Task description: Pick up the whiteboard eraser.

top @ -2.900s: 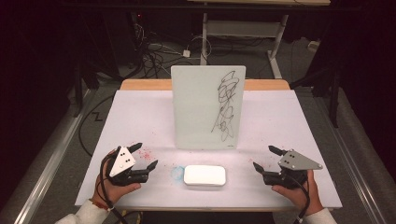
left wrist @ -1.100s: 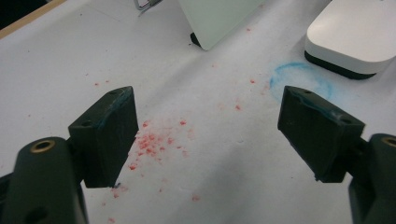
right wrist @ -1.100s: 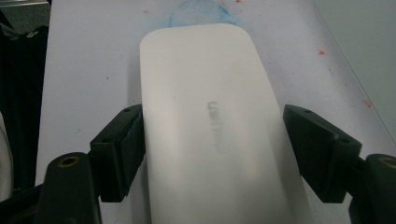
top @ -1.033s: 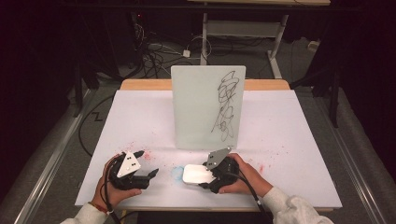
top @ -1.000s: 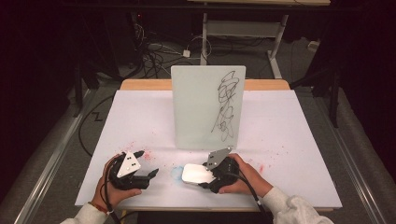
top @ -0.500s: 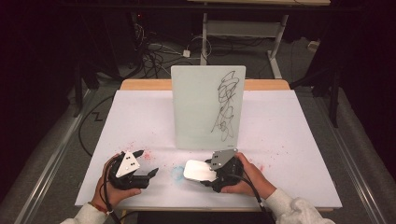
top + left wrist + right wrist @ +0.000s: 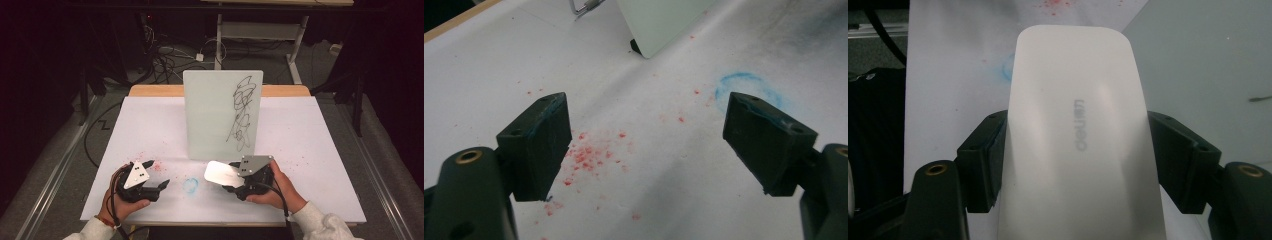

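The right hand-held gripper (image 7: 234,179) clamps the white eraser (image 7: 223,173) by its long sides, tilted toward the scribbled whiteboard (image 7: 222,115) at twelve o'clock, probably for wiping. The left hand-held gripper (image 7: 155,176) rests wide open on the desk (image 7: 150,125) at seven o'clock, out of the way.

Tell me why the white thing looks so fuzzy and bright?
In the right gripper view the white eraser sits very close to the camera, so it looks soft with shiny streaks; in the high view it glows against the dark room; the left gripper view stays sharper on the red specks.
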Tool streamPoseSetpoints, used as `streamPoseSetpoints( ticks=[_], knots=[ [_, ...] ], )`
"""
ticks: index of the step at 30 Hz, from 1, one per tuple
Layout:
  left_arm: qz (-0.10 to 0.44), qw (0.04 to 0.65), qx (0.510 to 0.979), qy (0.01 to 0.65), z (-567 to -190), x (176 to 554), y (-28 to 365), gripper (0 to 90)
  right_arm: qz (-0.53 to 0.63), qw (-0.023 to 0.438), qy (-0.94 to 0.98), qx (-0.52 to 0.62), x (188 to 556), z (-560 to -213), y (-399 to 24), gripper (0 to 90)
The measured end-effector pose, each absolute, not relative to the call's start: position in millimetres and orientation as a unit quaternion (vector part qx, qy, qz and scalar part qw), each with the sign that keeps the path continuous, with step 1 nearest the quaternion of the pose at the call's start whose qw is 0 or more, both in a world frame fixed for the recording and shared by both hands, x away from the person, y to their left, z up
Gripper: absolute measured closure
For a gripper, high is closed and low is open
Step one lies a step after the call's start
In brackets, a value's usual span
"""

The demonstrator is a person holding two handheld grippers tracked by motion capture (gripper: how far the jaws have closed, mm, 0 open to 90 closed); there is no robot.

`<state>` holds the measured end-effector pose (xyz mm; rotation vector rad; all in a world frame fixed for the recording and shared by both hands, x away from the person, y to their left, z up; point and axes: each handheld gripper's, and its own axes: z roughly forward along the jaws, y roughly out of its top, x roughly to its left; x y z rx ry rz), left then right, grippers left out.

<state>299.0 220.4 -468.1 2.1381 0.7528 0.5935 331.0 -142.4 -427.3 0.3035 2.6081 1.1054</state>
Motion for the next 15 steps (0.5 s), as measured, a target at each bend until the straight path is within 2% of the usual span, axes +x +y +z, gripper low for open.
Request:
streamPoseSetpoints(
  ticks=[15],
  knots=[
    [0.229,0.388,0.842,0.296,-470.1,302.8,220.9,19.1,0.408,0.186,0.886,0.122,332.5,-411.9,-161.2,30.9]
  ],
)
